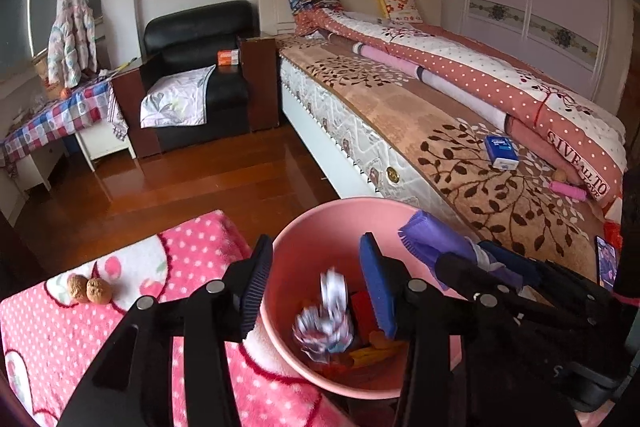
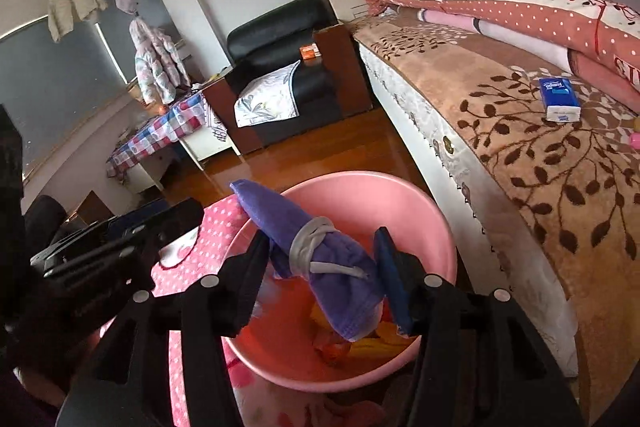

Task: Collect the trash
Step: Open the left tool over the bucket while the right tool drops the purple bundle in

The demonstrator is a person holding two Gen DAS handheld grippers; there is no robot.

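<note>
A pink basin [image 1: 304, 227] [image 2: 432, 211] stands on a pink dotted blanket [image 1: 52, 339] and holds several wrappers. My left gripper [image 1: 316, 279] is open above the basin; a blurred white-and-blue wrapper [image 1: 326, 319] is in the air between its fingers, over the basin. My right gripper [image 2: 324, 267] is shut on a rolled purple face mask [image 2: 320, 251] tied with its white strap, held over the basin. The mask also shows in the left wrist view [image 1: 436, 243].
Two walnuts [image 1: 90, 289] lie on the blanket left of the basin. The bed [image 1: 460, 131] on the right carries a blue tissue pack [image 1: 501, 151] [image 2: 559, 99] and a pink object [image 1: 568, 189]. A black armchair [image 1: 200, 67] and wooden floor [image 1: 180, 183] are beyond.
</note>
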